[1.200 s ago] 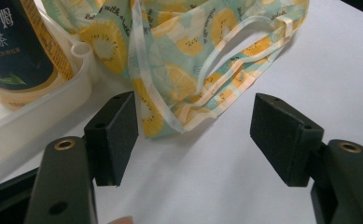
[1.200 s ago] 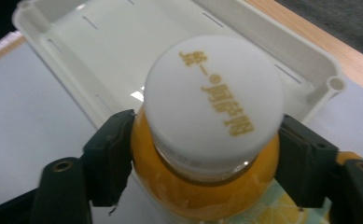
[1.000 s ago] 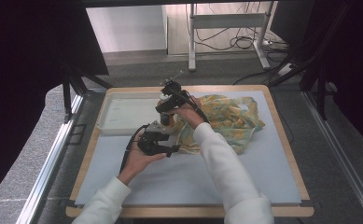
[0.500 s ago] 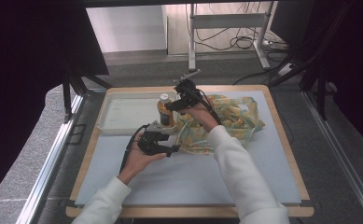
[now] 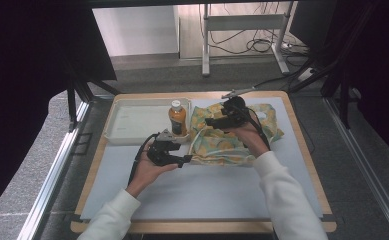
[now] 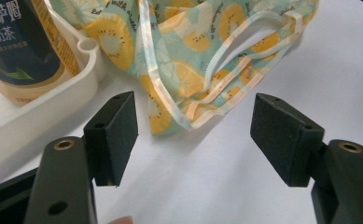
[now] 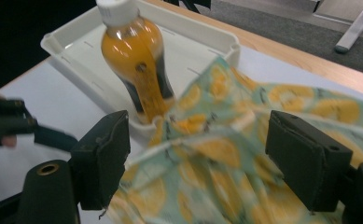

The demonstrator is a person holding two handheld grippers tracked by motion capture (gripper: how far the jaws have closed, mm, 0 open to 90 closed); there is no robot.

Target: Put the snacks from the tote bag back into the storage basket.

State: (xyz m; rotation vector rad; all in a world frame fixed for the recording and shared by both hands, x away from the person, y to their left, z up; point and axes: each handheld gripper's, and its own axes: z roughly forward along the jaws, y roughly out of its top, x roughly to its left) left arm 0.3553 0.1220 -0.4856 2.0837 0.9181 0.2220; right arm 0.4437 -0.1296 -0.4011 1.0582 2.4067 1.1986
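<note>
At the left of the high view a white tray (image 5: 132, 125) lay on the table, an orange drink bottle (image 5: 177, 118) upright in its right-hand corner. Just below it, centre-left, the left gripper (image 5: 183, 161) stood wide and empty, near the edge of the fruit-print cloth bag (image 5: 227, 145). Right of centre, the right gripper (image 5: 208, 121) hung over the bag, jaws likewise wide and empty. Judging so, each should pinch one rim layer only, handles left free.

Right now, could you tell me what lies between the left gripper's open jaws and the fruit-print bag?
Only bare white table: the left gripper view shows the bag beyond the left gripper, untouched.
</note>
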